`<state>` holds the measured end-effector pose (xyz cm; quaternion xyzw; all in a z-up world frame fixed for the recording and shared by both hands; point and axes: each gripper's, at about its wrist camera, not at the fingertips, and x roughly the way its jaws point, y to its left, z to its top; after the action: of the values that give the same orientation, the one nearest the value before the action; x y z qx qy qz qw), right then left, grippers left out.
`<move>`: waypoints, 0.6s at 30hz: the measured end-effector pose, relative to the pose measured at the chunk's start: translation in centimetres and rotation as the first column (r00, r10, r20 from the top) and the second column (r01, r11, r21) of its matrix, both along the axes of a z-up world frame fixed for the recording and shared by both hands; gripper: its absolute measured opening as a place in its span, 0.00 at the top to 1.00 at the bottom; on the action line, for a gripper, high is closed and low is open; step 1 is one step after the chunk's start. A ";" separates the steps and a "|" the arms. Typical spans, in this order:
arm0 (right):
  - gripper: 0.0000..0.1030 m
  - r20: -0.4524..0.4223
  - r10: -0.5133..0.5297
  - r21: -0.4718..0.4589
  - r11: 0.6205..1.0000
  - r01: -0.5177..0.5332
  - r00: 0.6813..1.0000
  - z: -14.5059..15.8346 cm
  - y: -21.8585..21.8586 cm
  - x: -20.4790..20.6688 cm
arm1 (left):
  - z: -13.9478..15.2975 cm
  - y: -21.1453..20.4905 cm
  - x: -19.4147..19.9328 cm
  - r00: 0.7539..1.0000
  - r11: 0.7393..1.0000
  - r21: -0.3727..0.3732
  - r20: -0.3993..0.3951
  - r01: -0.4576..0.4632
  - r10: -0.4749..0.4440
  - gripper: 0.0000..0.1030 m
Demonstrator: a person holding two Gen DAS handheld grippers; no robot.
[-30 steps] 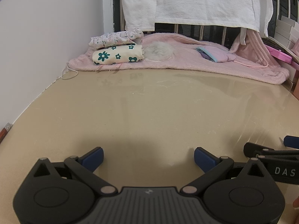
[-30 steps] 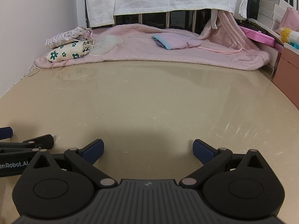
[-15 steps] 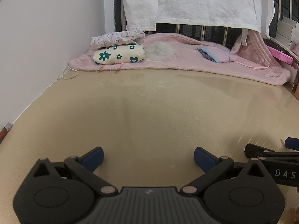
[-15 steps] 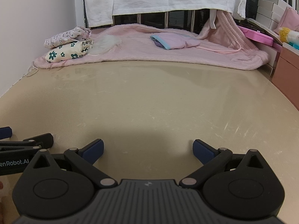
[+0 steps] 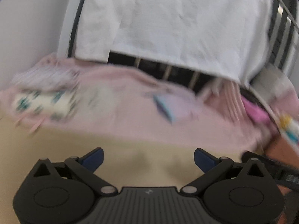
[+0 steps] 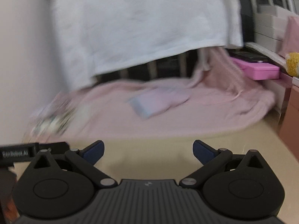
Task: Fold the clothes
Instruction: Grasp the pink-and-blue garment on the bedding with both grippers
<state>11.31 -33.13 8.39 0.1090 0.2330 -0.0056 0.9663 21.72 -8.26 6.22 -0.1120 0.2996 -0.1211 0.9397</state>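
Change since earlier frames: both grippers have advanced across the table toward the pink blanket, which now lies just ahead of the fingertips rather than well away; the hanging white towel fills the upper view; both views are motion-blurred.
Left gripper [image 5: 148, 157]: jaws spread wide, nothing between the blue fingertips [image 5: 93, 156]; held over bare table.
Right gripper [image 6: 148, 150]: jaws spread wide, empty; blue pads [image 6: 202, 150] over bare table.
Gripper spacing: the two grippers are side by side; each shows at the edge of the other's view, the right one at the left gripper's right.
Table [image 5: 145, 147]: beige, glossy surface directly beneath and ahead of both grippers.
Pink blanket [image 6: 196, 119]: spread across the far table edge, just beyond the fingertips of both grippers.
Lilac garment [image 6: 158, 102]: task item; lies on the blanket, ahead of the right gripper and slightly left of centre; ahead and right of the left gripper [image 5: 172, 106]; light-blue edge visible; not touched by either gripper.
Folded floral clothes [image 5: 46, 100]: stack on the blanket, ahead and to the left of the left gripper; detail blurred.
White towel [image 5: 177, 22]: hangs over dark railing behind the blanket.
Pink box [image 6: 259, 70]: ahead and far right of the right gripper, beside the blanket.
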 end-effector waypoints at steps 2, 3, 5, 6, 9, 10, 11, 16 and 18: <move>0.00 0.004 -0.035 0.076 0.997 0.035 0.999 0.6 -2.7 5.0 | -0.1 -2.2 5.4 1.000 1.000 -0.009 0.001 -0.019 0.019 0.00; 0.00 0.010 -0.053 0.105 0.993 0.051 0.999 0.8 -3.9 7.5 | -0.4 -3.4 8.0 1.000 1.000 0.008 -0.011 -0.013 0.013 0.00; 0.01 0.008 -0.082 0.139 0.987 0.081 0.997 0.5 -6.6 12.9 | -1.4 -5.7 12.8 0.999 0.999 0.054 -0.044 -0.003 0.005 0.05; 0.01 -0.009 -0.114 0.124 0.986 0.114 0.993 0.0 -8.0 15.8 | -2.1 -6.3 14.7 0.997 0.998 0.059 -0.066 -0.035 0.038 0.06; 0.15 -0.108 -0.170 0.191 0.963 0.188 0.980 -2.8 -10.7 22.9 | -3.4 -6.7 18.8 0.981 0.988 -0.053 -0.137 -0.147 0.139 0.11; 0.22 -0.142 -0.182 0.229 0.950 0.212 0.973 -3.8 -11.5 25.1 | -3.7 -6.7 19.8 0.975 0.980 -0.104 -0.162 -0.171 0.153 0.11; 0.27 -0.178 -0.180 0.306 0.924 0.228 0.968 -4.9 -12.3 26.8 | -4.0 -6.8 20.7 0.970 0.975 -0.130 -0.188 -0.180 0.154 0.11; 0.95 -0.238 -0.168 0.336 0.910 0.244 0.957 -7.4 -10.9 30.3 | -4.5 -6.8 21.4 0.971 0.975 -0.173 -0.216 -0.140 0.101 0.94; 0.96 -0.212 -0.160 0.353 0.907 0.229 0.964 -7.0 -9.9 28.6 | -3.8 -5.5 19.2 0.981 0.968 -0.235 -0.190 -0.082 0.037 1.00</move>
<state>39.88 -42.99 1.40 0.3131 0.3029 -0.0674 0.8976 40.87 -13.75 2.38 -0.2454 0.3645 -0.1174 0.8906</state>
